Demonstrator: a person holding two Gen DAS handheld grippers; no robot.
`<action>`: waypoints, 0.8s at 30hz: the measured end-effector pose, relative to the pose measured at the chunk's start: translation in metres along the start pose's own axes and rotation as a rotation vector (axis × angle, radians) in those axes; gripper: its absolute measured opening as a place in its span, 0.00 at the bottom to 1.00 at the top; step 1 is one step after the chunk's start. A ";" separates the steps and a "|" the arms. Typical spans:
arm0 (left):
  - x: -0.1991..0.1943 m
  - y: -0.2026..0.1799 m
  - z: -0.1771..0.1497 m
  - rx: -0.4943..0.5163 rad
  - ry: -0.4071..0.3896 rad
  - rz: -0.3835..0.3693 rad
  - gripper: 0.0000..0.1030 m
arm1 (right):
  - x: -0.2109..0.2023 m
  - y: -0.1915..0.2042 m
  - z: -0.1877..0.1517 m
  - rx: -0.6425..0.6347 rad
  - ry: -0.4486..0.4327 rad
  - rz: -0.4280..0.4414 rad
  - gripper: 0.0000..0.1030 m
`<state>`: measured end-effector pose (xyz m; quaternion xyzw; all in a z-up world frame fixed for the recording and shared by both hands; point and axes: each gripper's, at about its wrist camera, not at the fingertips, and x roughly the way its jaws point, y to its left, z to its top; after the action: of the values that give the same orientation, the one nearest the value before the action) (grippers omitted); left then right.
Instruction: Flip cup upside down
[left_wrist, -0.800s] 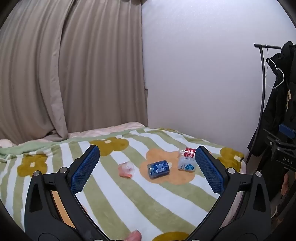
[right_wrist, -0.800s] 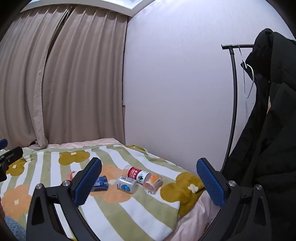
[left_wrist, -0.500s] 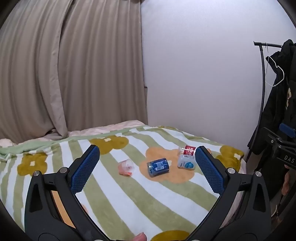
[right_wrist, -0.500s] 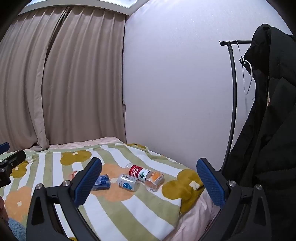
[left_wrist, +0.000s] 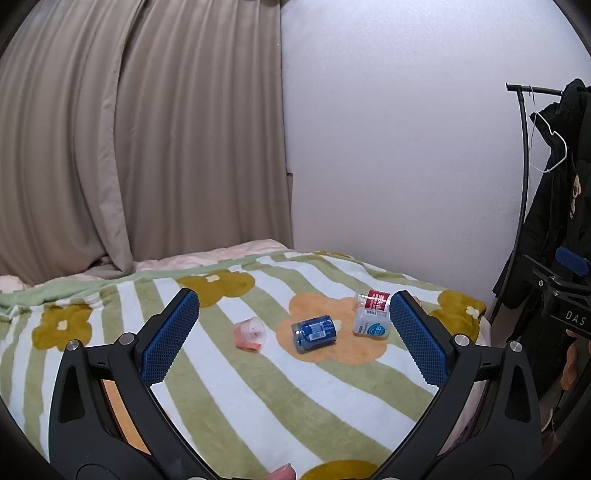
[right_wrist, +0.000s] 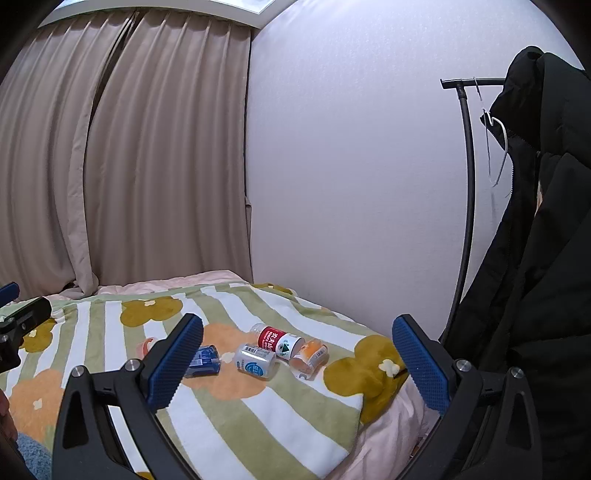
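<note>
Since the earlier frames both cameras have shifted only slightly, the right view swinging a little toward the wall so the cluster of containers sits more central between its fingers; nothing on the bed has moved; the left gripper (left_wrist: 293, 338) and the right gripper (right_wrist: 297, 360) both hang above the blanket (left_wrist: 229, 387) with their fingers wide apart and nothing between them.

The likeliest cup is the small pinkish translucent cup (left_wrist: 250, 333), which lies on its side on a white stripe, well apart from either gripper and just left of the blue-labelled container (left_wrist: 314, 333); in the right view it is mostly hidden behind the left finger, so I judge the left gripper better placed to take it.

The main risk is the soft blanket: a light, thin-walled cup on plush fabric may roll or skid when one finger touches it first, and it may tip again once set mouth-down on an uneven surface; squeezing hard could also buckle it; a wrong pick is possible too, since the white container (left_wrist: 370, 325), the red-labelled bottle (left_wrist: 373, 300) and the orange container (right_wrist: 309, 356) lie close together on their sides, and I cannot tell for certain which one the task means.

Nothing blocks a descent onto the pinkish cup; the blue container is the nearest neighbour to nudge; the curtain (left_wrist: 129, 147), the clothes rack (right_wrist: 467, 184) and the black coat (right_wrist: 535, 240) stand well clear.
</note>
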<state>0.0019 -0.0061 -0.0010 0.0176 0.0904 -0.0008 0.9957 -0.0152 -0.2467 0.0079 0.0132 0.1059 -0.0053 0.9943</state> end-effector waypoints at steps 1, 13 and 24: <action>0.000 0.001 0.000 0.000 0.001 -0.001 1.00 | 0.000 0.000 -0.001 0.000 -0.002 0.002 0.99; 0.001 0.002 -0.003 0.000 0.006 -0.006 1.00 | 0.002 0.003 0.000 -0.007 0.001 0.020 0.99; 0.002 0.004 0.000 0.002 0.006 -0.010 1.00 | 0.000 0.003 0.003 -0.002 -0.009 0.025 0.99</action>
<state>0.0036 -0.0017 -0.0011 0.0181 0.0935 -0.0058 0.9954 -0.0148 -0.2440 0.0105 0.0137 0.1012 0.0072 0.9947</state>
